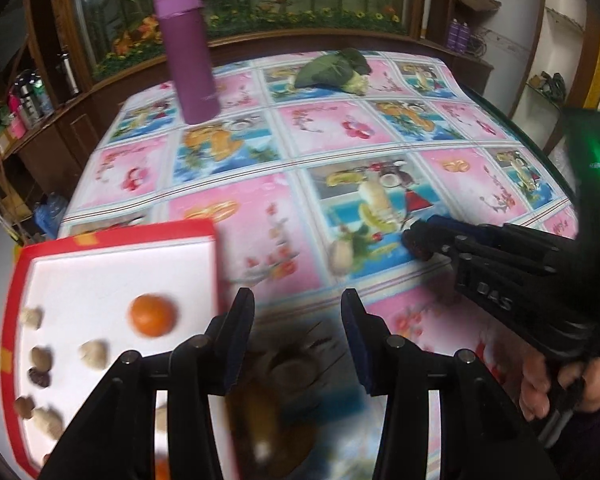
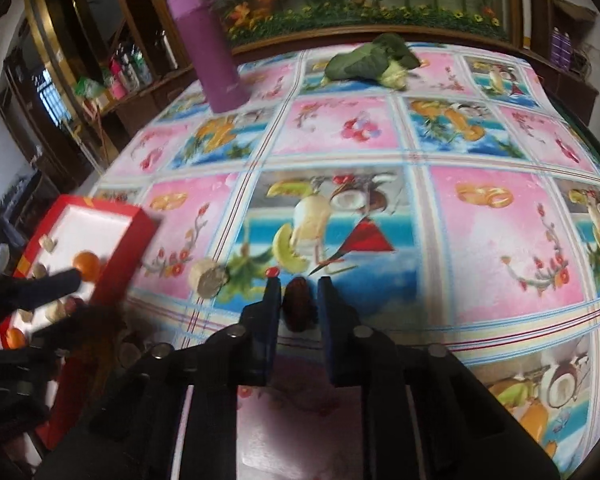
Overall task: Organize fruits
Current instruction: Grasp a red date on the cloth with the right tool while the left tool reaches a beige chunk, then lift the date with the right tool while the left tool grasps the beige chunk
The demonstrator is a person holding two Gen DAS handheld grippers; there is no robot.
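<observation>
Right gripper: jaws narrow, pressed on dark date on tablecloth
Left gripper: jaws apart, empty; blurred shapes beneath, unidentifiable
Red tray: orange, pale pieces inside; near edge cut off

The middle and right of the tablecloth lie bare — open passage. At the upper left stands a purple bottle, at the top a leafy vegetable — a red tray blocks the left edge.
</observation>
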